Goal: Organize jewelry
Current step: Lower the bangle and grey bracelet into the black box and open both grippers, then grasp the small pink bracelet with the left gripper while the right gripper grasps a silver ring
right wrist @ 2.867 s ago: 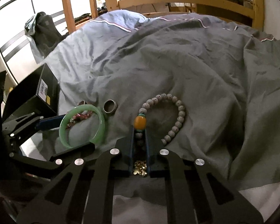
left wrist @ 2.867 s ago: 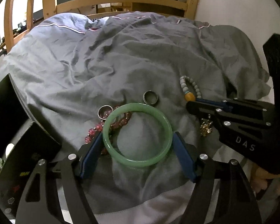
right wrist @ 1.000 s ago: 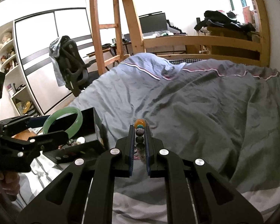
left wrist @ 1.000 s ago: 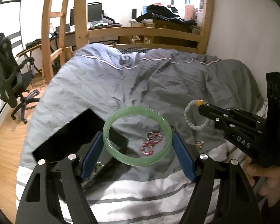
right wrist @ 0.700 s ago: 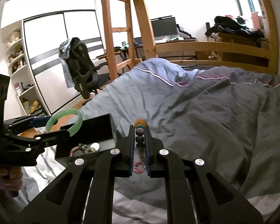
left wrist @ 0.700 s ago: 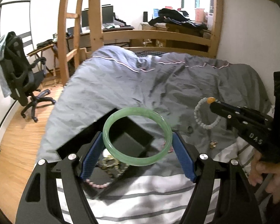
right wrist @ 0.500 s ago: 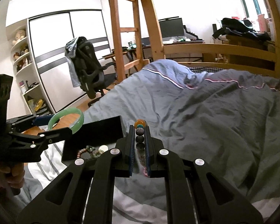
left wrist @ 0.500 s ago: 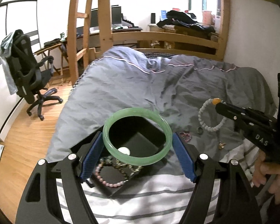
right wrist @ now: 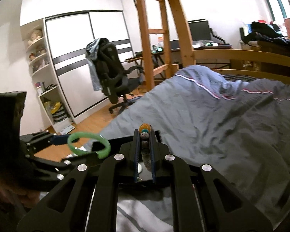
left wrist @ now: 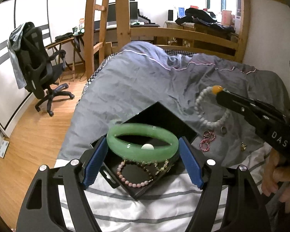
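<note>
Green bangle [left wrist: 142,142] spans gap between blue pads [left wrist: 95,163] of left gripper [left wrist: 143,148], jaws wide, clamped on its outer rim. Bangle held above open black jewelry box [left wrist: 160,119] on bed [left wrist: 145,81]; pink bead bracelet [left wrist: 134,176] lies inside box. Right gripper [right wrist: 144,147] jaws narrow, pinching pale bead bracelet [left wrist: 208,112] just below its orange bead [right wrist: 144,127]; loop hangs over duvet beside box.

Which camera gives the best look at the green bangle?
The left wrist view: the green bangle sits large and centred, clamped across the left gripper. The right wrist view shows it small at the left, partly hidden by the gripper's finger.
</note>
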Tool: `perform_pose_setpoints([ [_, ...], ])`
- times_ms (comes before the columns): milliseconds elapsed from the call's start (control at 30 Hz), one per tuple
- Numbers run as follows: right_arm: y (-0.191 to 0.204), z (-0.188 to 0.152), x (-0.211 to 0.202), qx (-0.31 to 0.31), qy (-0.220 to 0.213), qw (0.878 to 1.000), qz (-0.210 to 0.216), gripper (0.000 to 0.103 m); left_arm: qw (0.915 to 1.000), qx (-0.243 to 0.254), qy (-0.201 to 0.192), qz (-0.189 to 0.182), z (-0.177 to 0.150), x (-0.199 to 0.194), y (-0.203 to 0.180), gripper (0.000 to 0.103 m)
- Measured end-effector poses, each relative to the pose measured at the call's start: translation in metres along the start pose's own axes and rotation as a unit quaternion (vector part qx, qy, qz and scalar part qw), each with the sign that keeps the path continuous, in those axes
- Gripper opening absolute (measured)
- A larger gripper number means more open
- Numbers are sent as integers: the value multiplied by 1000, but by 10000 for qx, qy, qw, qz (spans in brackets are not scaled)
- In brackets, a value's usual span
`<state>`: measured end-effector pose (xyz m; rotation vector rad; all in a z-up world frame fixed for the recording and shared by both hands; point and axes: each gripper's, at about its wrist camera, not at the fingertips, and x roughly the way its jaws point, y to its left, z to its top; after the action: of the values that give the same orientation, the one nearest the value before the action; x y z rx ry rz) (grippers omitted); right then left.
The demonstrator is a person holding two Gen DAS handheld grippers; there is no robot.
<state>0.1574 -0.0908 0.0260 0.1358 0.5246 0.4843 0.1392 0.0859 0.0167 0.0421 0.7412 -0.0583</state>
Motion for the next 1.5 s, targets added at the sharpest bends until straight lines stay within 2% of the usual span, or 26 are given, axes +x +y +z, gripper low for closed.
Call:
perform_pose_setpoints([
  [100,6,-4,12,-12,69,9999,113,11,10000,-32,28,11,-3,3,4,73],
  [167,7,-7,22,-2,146,9998,168,11,10000,-48,78,-24,-4,8,7,59],
  [367,5,-20,50,43,408,9988,265,11,9993,-97,364,35,-9,26,12,58],
  [600,6,-35,70,115,756,9964,364,11,9990,-231,358,94,-10,24,17,58],
  [667,5,-37,72,145,841,9958,336,15,9991,-263,325,113,-9,22,18,63],
  [700,5,-37,72,157,834,9959,308,29,9991,-289,297,110,-9,21,19,68],
  [733,3,-37,71,189,817,9961,260,60,9991,-308,255,129,-8,20,19,75],
  [833,-6,-36,60,344,638,9973,-72,95,9990,-398,119,170,-7,15,20,93],
  [867,-9,-35,57,374,618,9972,-210,96,9988,-434,88,217,-7,14,21,96],
  [1067,-21,-33,40,100,717,9920,-1038,99,9983,-504,-7,295,-4,13,19,97],
  [1267,-31,-32,4,19,795,9866,-1421,99,9989,-417,-219,66,-1,5,3,97],
  [1367,-38,-30,-21,103,745,9841,-1606,99,9991,-202,-313,-210,-3,3,-14,97],
  [1500,-47,-31,-53,239,676,9813,-1788,99,9987,249,-386,-229,-5,4,-39,97],
])
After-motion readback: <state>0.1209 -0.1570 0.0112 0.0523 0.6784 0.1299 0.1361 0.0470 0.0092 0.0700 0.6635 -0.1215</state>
